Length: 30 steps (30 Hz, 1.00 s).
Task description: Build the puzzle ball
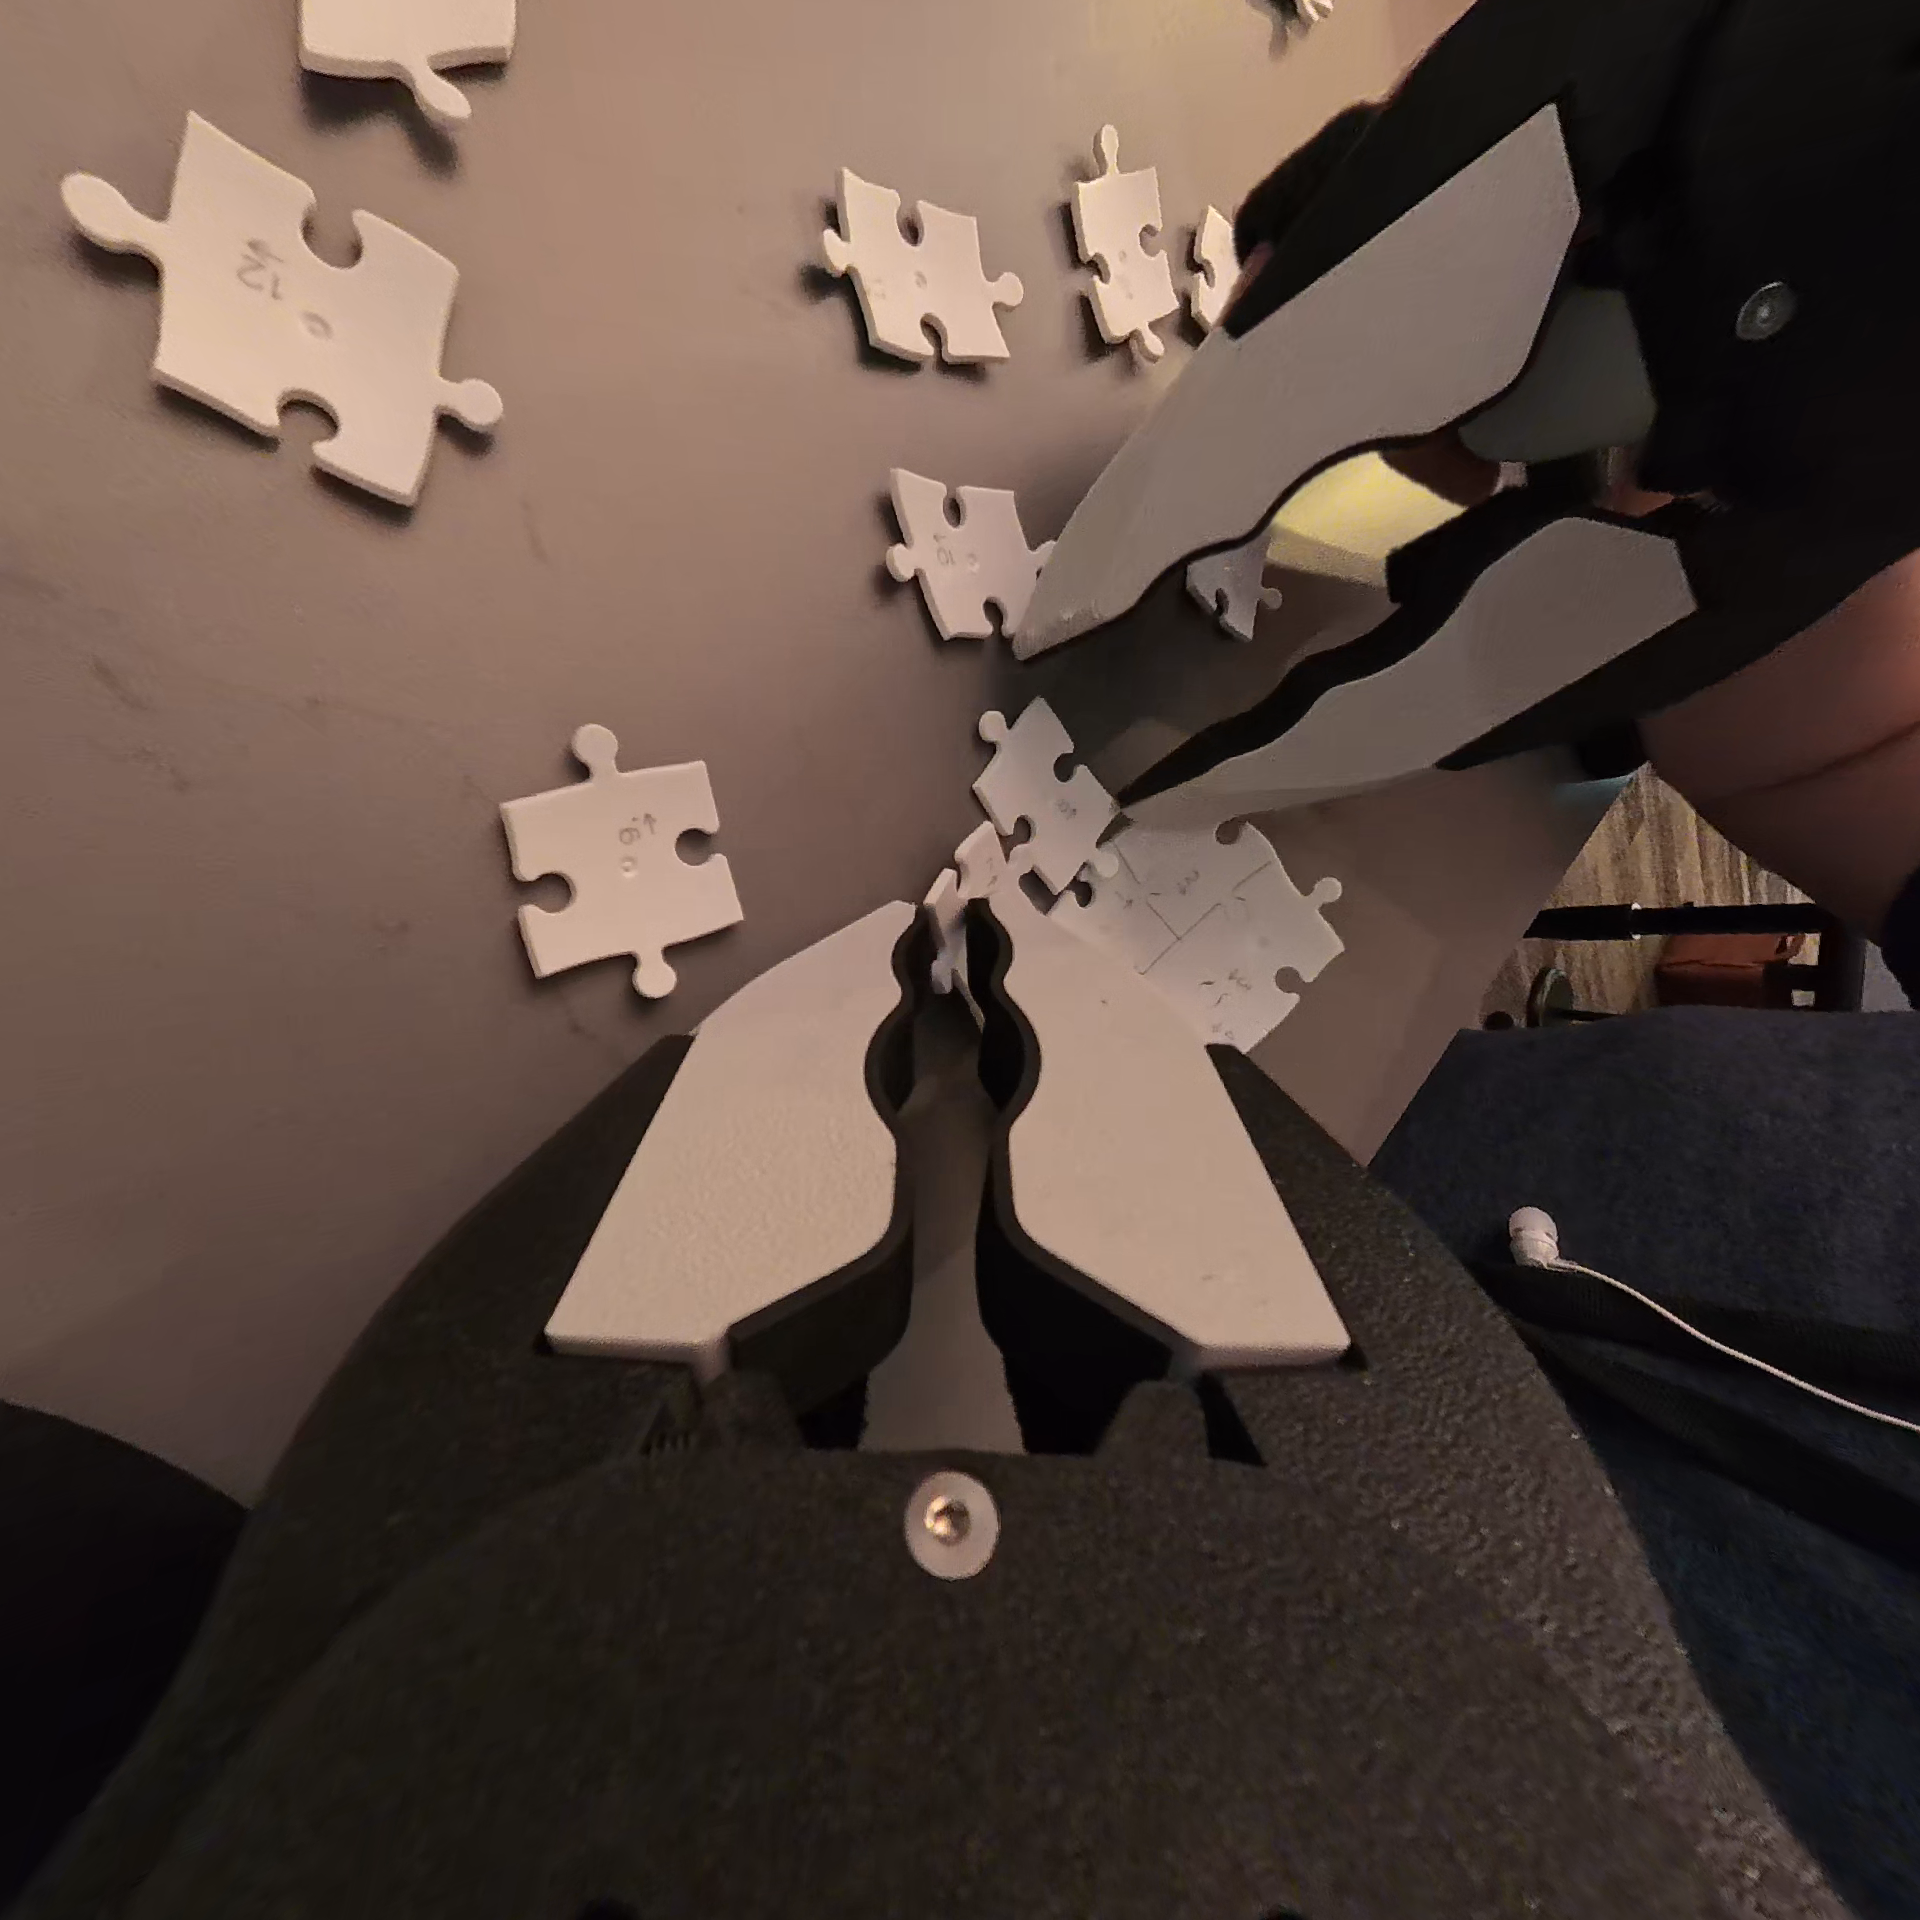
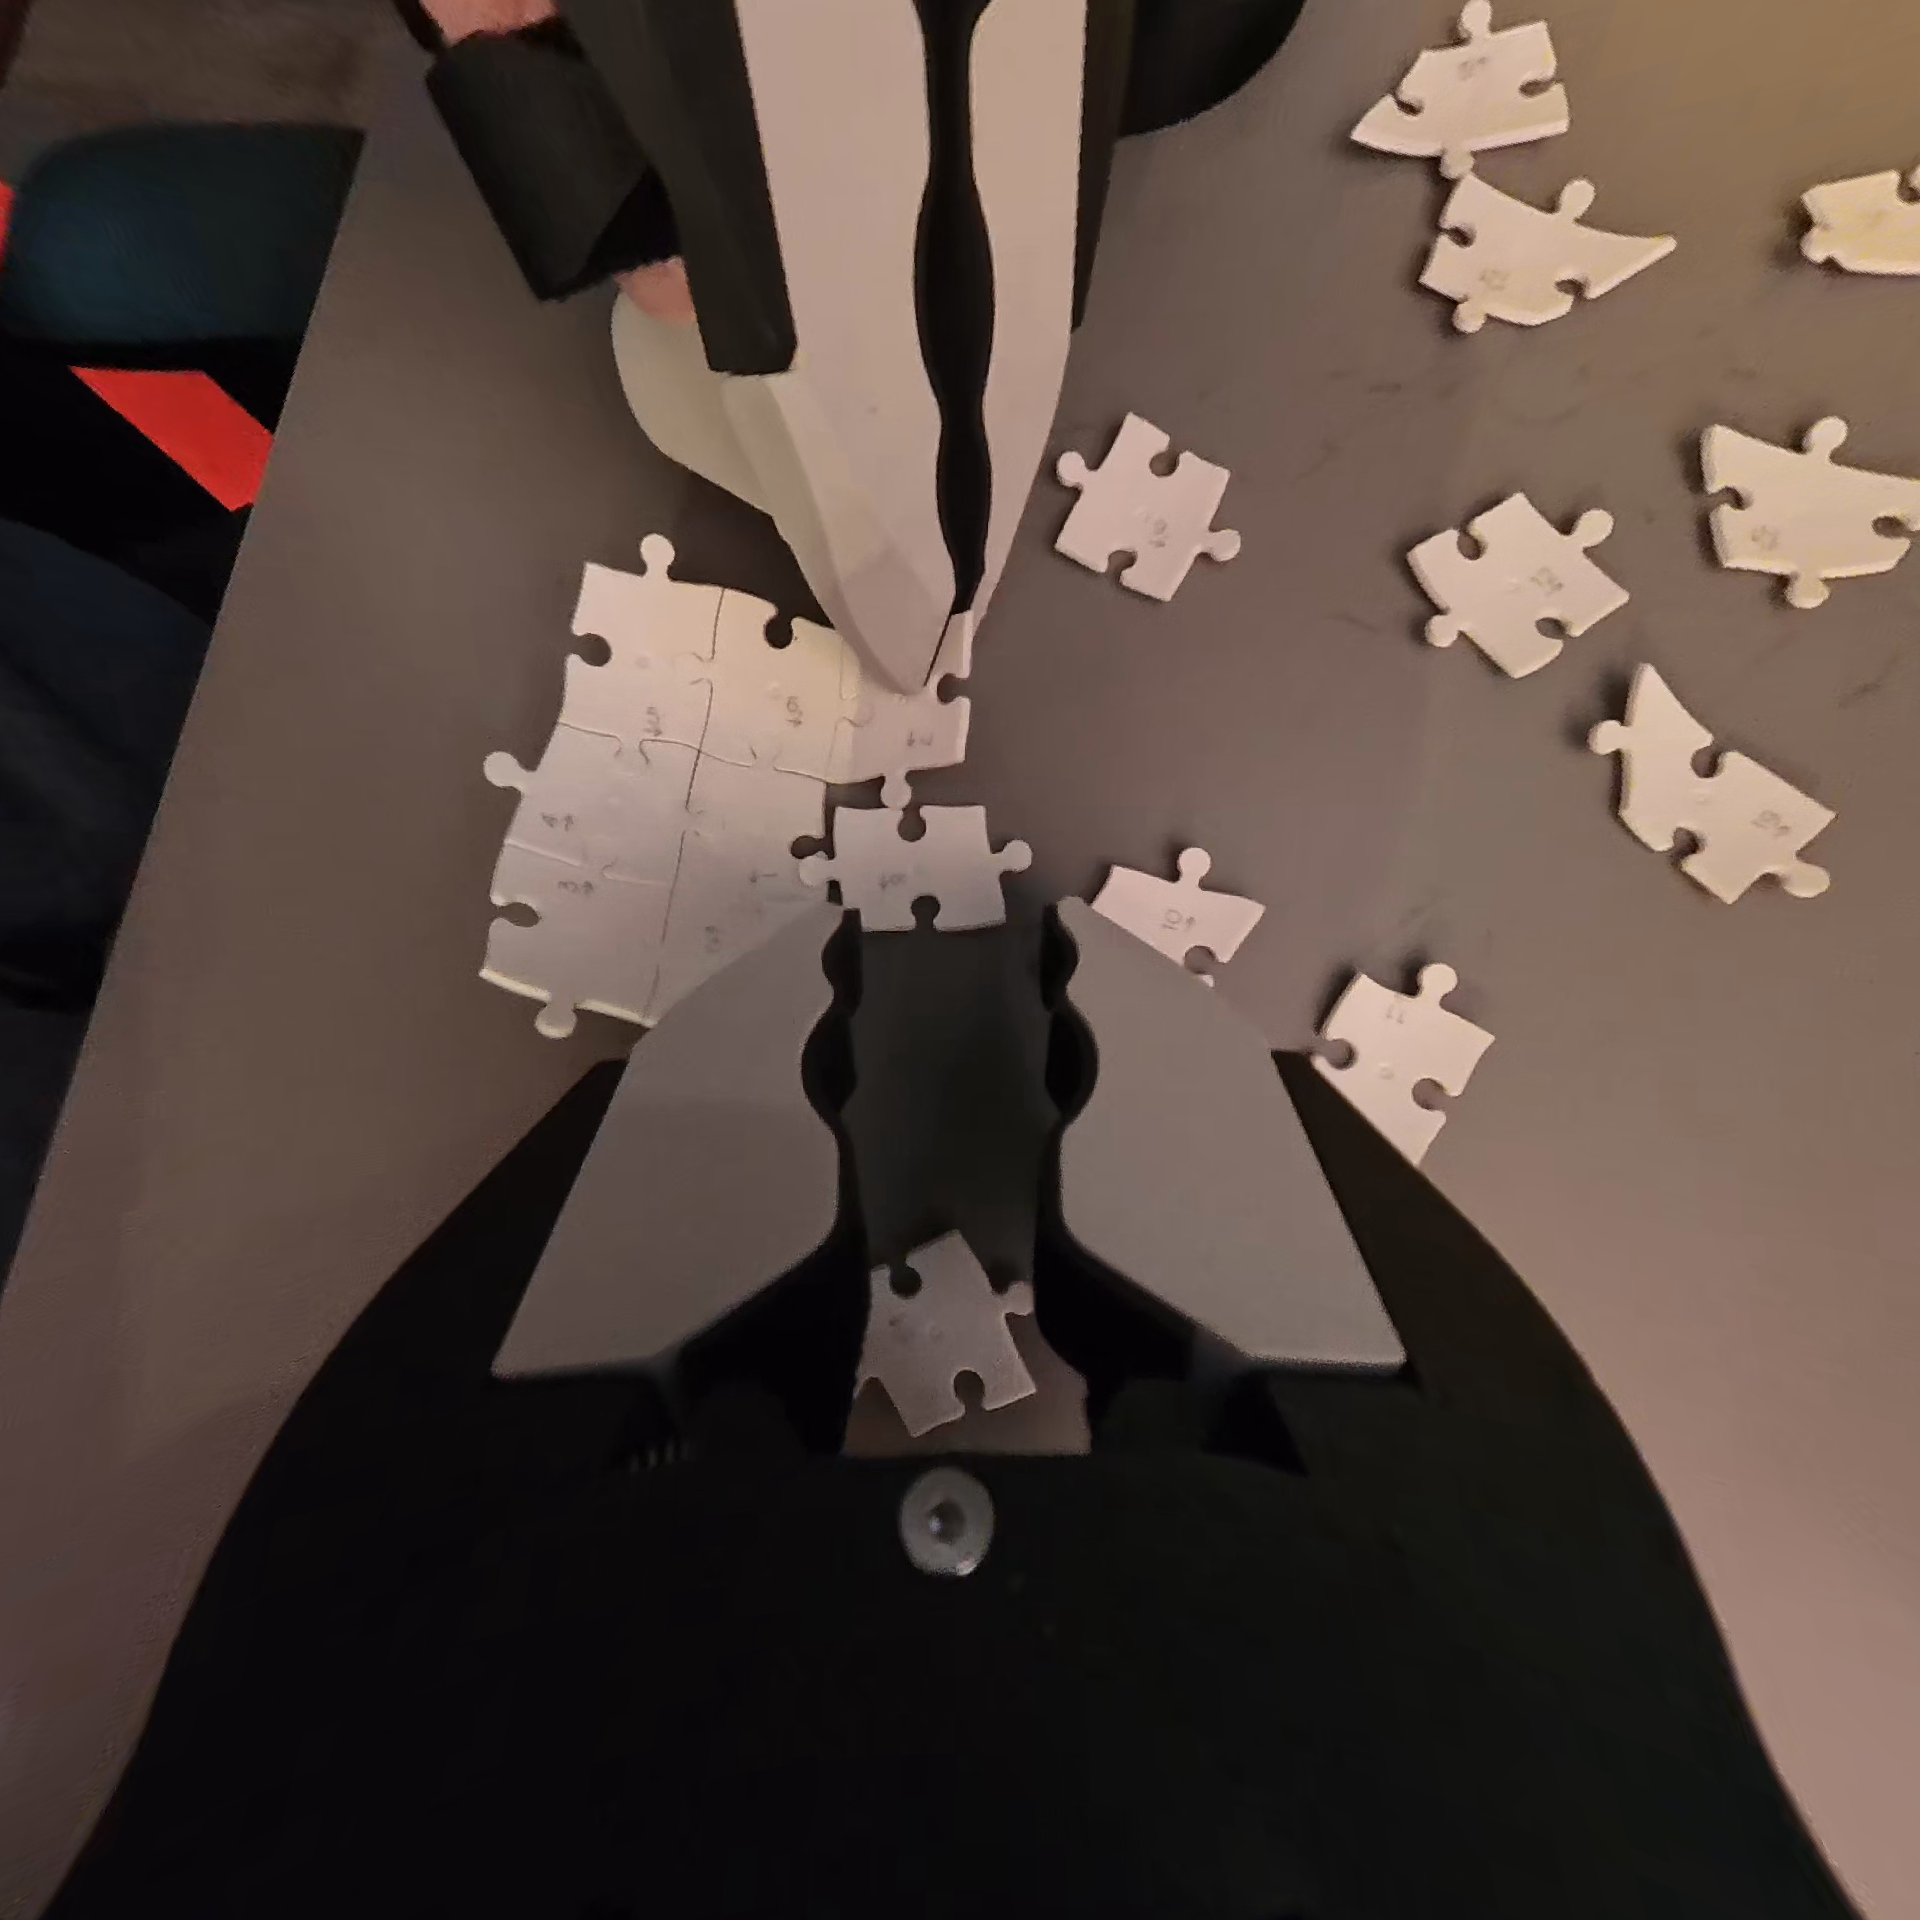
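Two grippers meet over a grey table (image 2: 1351, 727); left gripper (image 1: 948, 940) clenched on the corner piece of the joined patch (image 2: 665, 810), which lies near the table's left edge; right gripper (image 2: 948, 925) has jaws apart, gripping nothing, its tips just behind a loose piece (image 2: 914, 868) that sits against the patch edge; other loose pieces (image 2: 1517, 597) scattered toward the right side of the table, well apart.

L hand-held gripper (image 1: 948, 935) fingers nearly closed; R hand-held gripper (image 2: 948, 935) fingers apart.
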Each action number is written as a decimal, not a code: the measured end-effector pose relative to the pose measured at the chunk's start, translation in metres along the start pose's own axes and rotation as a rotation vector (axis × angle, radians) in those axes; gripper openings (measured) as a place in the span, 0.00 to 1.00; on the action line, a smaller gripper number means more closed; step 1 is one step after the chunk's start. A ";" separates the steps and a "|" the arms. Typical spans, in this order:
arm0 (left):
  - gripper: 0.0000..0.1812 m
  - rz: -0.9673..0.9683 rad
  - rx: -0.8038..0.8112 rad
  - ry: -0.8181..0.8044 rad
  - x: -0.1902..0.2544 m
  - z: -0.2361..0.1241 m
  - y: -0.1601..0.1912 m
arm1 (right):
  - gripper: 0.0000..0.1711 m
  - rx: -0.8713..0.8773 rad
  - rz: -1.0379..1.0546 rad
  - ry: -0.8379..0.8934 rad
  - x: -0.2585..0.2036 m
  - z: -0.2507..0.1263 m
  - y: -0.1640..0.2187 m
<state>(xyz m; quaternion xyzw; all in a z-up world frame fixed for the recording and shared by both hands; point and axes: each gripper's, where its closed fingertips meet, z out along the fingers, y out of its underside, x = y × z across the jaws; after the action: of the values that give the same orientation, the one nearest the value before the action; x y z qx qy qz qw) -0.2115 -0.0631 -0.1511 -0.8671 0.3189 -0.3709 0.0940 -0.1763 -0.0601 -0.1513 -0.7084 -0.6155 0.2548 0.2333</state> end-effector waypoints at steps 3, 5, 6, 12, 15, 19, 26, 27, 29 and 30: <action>0.03 0.005 -0.005 0.002 0.000 0.001 0.000 | 0.20 0.006 0.000 -0.044 -0.002 -0.002 0.000; 0.04 0.012 -0.011 0.001 0.001 0.000 0.001 | 0.20 0.036 -0.021 -0.064 -0.002 -0.006 -0.003; 0.04 0.017 -0.016 0.002 0.001 0.000 0.002 | 0.20 0.050 -0.040 -0.073 -0.003 -0.009 -0.003; 0.04 0.037 -0.053 0.008 0.000 -0.003 0.006 | 0.19 0.072 -0.095 -0.117 -0.004 -0.013 -0.001; 0.04 0.054 -0.076 0.009 0.001 -0.005 0.010 | 0.19 0.036 -0.163 -0.099 -0.003 -0.007 0.003; 0.04 0.061 -0.096 0.009 0.002 -0.006 0.013 | 0.19 0.001 -0.235 -0.082 -0.001 -0.001 0.005; 0.03 0.055 -0.126 0.022 0.001 -0.008 0.015 | 0.20 -0.005 -0.311 -0.141 -0.002 0.000 -0.003; 0.03 0.052 -0.128 0.023 0.001 -0.008 0.014 | 0.20 -0.016 -0.333 -0.150 -0.002 0.000 -0.003; 0.03 0.054 -0.129 0.029 0.001 -0.009 0.013 | 0.20 -0.047 -0.368 -0.163 -0.001 0.001 -0.003; 0.03 0.053 -0.130 0.038 0.001 -0.009 0.013 | 0.20 -0.061 -0.386 -0.177 -0.001 0.002 -0.003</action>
<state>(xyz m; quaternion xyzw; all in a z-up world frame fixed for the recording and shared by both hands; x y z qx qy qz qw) -0.2234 -0.0734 -0.1493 -0.8555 0.3671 -0.3629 0.0412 -0.1799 -0.0608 -0.1508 -0.5587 -0.7654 0.2480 0.2013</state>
